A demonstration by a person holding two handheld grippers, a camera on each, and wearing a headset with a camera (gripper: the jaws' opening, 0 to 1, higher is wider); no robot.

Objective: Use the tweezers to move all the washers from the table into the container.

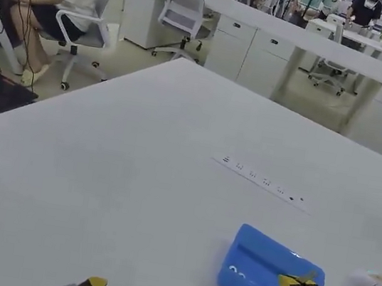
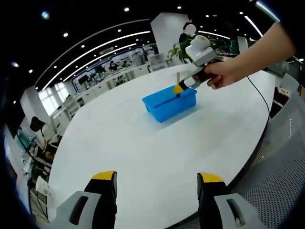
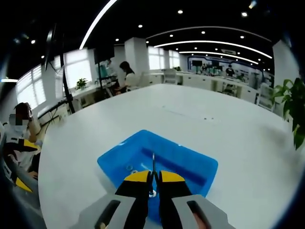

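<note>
**Tweezers held over the blue container, left gripper idle**

A wide white table [image 1: 137, 164] with a smooth, matt top and a rounded edge is spread under everything. The container [image 3: 190, 167], a shallow rectangular tub of glossy blue plastic with rounded corners and an open top, is set on the table near the edge closest to the person.

Directly above the container the right gripper [image 3: 153, 175] is held by a hand [image 2: 224, 74]. Its grey jaws with yellow caps are pressed almost together and are clamped on the tweezers [image 3: 153, 163]. The tweezers are seen as a thin, straight metal sliver that sticks out from between the jaws and points down into the container.

Well to the left of the container, the left gripper [image 2: 157, 176] is held over bare table. Its jaws are spread wide and nothing is between them.

On the floor of the container, just left of the tweezers' tip, a washer [image 3: 129, 167] is seen as a small pale metal ring lying flat. Whether more lie beside it cannot be told.
</note>
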